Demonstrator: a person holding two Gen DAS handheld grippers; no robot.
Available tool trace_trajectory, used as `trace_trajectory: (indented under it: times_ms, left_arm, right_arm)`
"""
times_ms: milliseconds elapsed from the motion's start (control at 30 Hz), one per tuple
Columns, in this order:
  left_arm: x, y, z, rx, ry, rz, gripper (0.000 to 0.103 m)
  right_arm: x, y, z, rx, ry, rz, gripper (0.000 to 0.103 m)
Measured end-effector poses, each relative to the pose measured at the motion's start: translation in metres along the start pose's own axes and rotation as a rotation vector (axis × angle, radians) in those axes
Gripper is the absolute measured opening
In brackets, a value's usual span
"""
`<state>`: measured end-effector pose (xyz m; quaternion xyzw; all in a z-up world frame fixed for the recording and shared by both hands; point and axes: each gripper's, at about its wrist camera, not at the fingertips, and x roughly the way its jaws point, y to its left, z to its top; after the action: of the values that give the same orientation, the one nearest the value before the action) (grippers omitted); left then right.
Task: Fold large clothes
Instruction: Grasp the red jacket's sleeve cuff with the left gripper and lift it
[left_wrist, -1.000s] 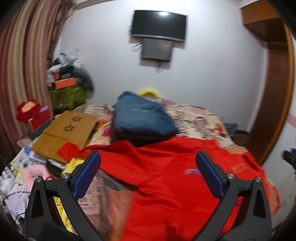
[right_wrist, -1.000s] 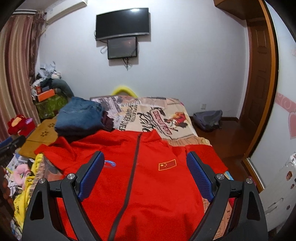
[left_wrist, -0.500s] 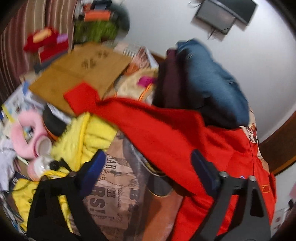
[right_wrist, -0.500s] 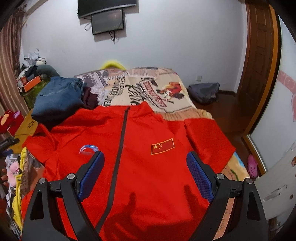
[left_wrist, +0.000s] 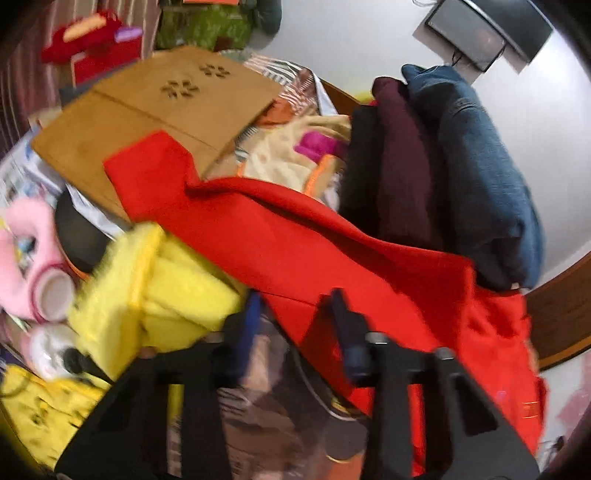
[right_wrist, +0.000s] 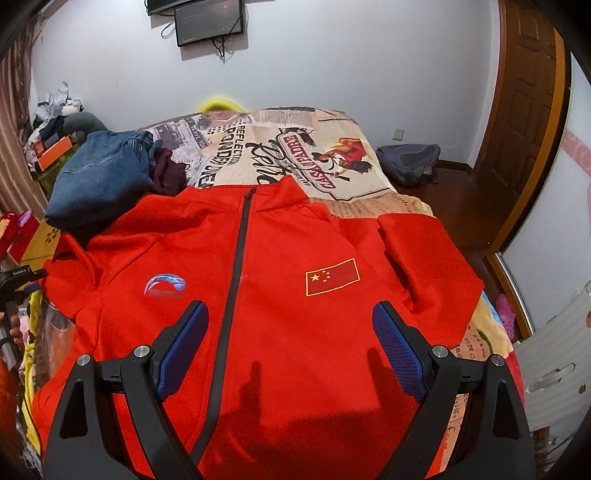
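Observation:
A red zip jacket (right_wrist: 280, 295) lies front-up on the bed, collar away from me, with a flag patch and a logo on the chest. My right gripper (right_wrist: 291, 339) is open and empty, hovering above its lower front. In the left wrist view the jacket's left sleeve (left_wrist: 258, 229) stretches off the bed's side onto a wooden board. My left gripper (left_wrist: 295, 317) sits at the sleeve's lower edge with its jaws narrowed around the red cloth; the view is blurred, so the hold is unclear.
A pile of folded clothes, blue denim on top (right_wrist: 99, 177) (left_wrist: 480, 177), sits beside the jacket's shoulder. A wooden board (left_wrist: 159, 107), yellow cloth (left_wrist: 147, 295) and pink toys (left_wrist: 26, 251) crowd the bed's left side. A grey backpack (right_wrist: 410, 162) lies on the floor.
My left gripper dropped to the jacket's left sleeve and its jaws narrowed from wide open. My right gripper tilted down and moved closer over the jacket, still open.

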<state>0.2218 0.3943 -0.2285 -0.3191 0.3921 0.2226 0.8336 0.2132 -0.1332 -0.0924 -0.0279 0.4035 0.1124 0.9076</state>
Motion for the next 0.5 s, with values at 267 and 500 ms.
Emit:
trace_trajectory:
  times_ms: [267,500]
  left_arm:
    - [-0.027,-0.01,0.009,0.053,-0.064,-0.021,0.004]
    - [-0.099,-0.07,0.015,0.179,-0.2,-0.108,0.003]
  right_arm:
    - [-0.004,0.004,0.005,-0.015,-0.013,0.012,0.088]
    - [-0.021,0.005,0.011,-0.038,-0.063,0.027,0.088]
